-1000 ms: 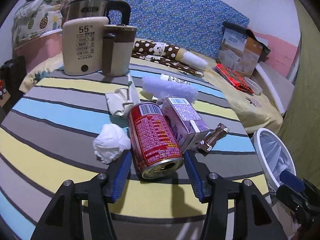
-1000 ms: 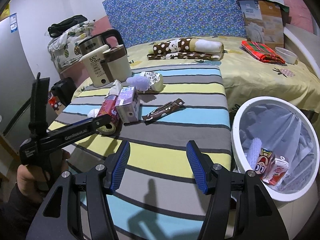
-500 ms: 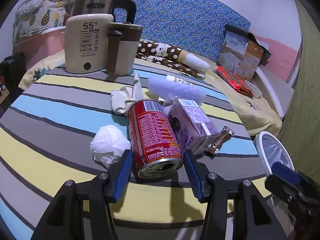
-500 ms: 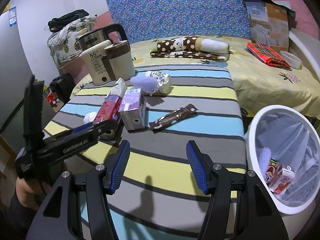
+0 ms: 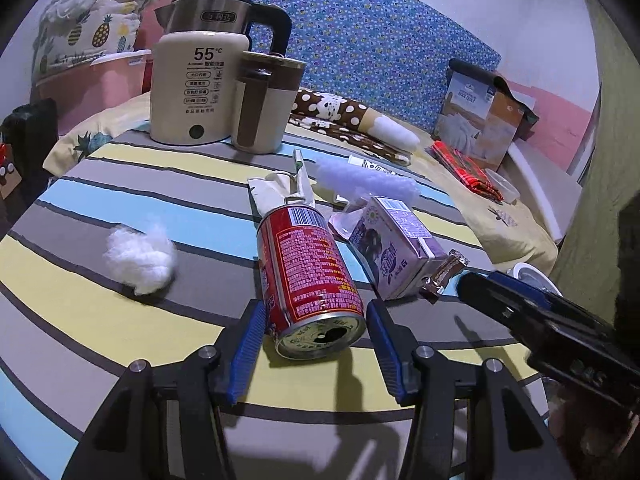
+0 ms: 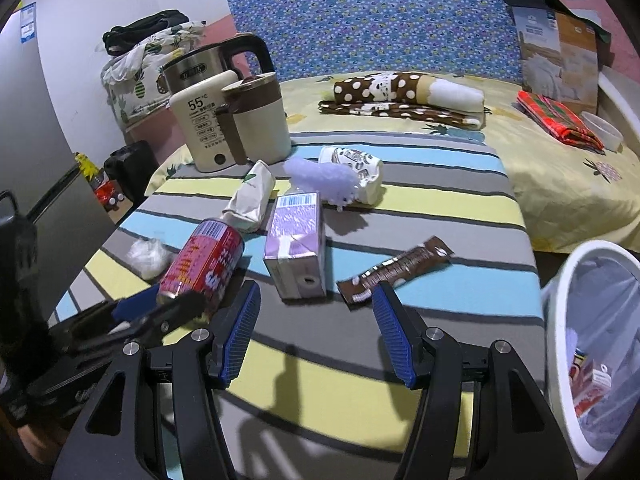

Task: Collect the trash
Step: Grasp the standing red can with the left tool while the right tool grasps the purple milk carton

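Trash scattered across the striped tabletop [image 6: 400,380], bin waiting off the right edge so stuff only has to travel a short way sideways

Left gripper [image 5: 316,344] straddling the base end of the red drink can [image 5: 310,276], which is lying on its side, open top facing the camera. Blue pads on either side with a sliver of gap showing, so spread and not squeezing yet, nothing actually held. Lined up along the can's length, probably so the pads close on the round flanks rather than the slippery ends

Right gripper [image 6: 316,332] also spread wide and empty, hovering low over the table with the purple juice carton [image 6: 296,248] just ahead of the left pad and the brown snack wrapper [image 6: 396,270] touching or nearly touching the tip of the right pad. Can't tell which of the two it's going for, looks like either could be next

Other bits further off: crumpled white tissue [image 5: 140,256] left of the can, squashed cream carton [image 6: 250,200], lavender fuzzy thing [image 6: 320,180] leaning on a printed paper cup [image 6: 356,168]. Kettle [image 5: 196,92] and cream blender jug [image 5: 264,104] at the back, obviously not trash, parked out of the way

White wastebasket [image 6: 560,304] already holding a couple of cartons, liner open, so the drop spot is ready
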Demonstrator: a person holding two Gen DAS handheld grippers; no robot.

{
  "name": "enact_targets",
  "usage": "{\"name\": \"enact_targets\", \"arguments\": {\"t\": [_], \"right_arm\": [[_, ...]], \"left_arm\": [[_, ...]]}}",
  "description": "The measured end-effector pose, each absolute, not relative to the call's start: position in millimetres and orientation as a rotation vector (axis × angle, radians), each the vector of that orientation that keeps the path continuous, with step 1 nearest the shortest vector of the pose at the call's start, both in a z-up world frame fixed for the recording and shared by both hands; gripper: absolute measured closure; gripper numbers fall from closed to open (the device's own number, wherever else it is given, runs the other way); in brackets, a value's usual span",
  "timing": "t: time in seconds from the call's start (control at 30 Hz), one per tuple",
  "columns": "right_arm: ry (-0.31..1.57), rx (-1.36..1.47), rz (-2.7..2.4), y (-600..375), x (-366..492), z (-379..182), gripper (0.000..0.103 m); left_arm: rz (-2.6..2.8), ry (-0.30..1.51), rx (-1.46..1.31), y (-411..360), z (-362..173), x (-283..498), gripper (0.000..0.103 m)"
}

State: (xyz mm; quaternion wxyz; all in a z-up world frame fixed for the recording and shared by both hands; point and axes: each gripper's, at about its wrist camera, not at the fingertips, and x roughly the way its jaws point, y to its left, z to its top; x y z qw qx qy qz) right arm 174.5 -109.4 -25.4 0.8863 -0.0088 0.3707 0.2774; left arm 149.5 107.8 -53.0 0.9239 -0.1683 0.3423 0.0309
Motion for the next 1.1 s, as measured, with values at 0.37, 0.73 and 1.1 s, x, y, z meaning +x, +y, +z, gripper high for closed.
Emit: {"name": "enact_targets", "arguments": {"t": [0.37,0.73,1.1], "right_arm": [[0.791,-0.033,0.589,-86.5,187.1,-34.1,0.043],[0.800,-0.008,0.590,-90.8,191.6,-36.0,0.063],[0.772,0.049,0.609,-119.7,172.1,-21.6,0.063]], "left_arm": [[0.035,0.700,-0.360,110.1,-54.1,148.4,0.050],[0.029,0.701,-0.342,108.3,-53.7,148.8,0.050],[0.020,0.700,-0.286,90.7,-47.4,133.3,0.051]]}}
